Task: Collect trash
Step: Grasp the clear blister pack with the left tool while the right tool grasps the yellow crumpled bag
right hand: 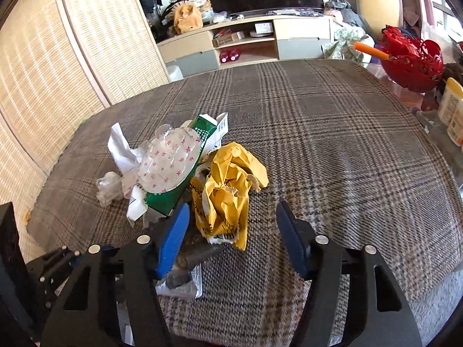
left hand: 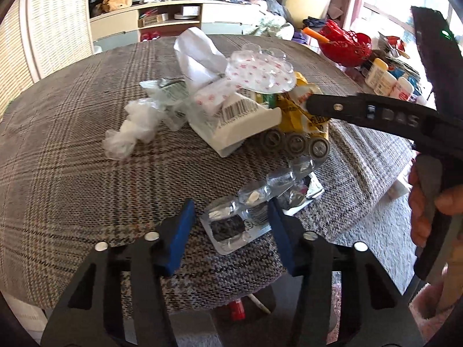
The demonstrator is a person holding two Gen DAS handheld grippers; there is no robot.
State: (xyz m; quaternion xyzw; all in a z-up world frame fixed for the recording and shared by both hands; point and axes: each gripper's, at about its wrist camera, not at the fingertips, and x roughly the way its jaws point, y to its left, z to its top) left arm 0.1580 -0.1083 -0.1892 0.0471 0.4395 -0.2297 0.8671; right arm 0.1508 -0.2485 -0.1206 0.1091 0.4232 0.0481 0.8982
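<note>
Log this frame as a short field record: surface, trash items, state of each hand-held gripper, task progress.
surface: plaid cloth covering the table
trash: yellow wrapper, green carton, clear star-print lid, white tissue, blister pack
left hand-held gripper: open, fingers either side of the blister pack, not closed on it
right hand-held gripper: open, empty, just before the yellow wrapper
progress: nothing picked up yet

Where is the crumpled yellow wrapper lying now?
In the right wrist view, the crumpled yellow wrapper lies on the plaid tablecloth, just ahead of the open right gripper, right of the green carton.
</note>
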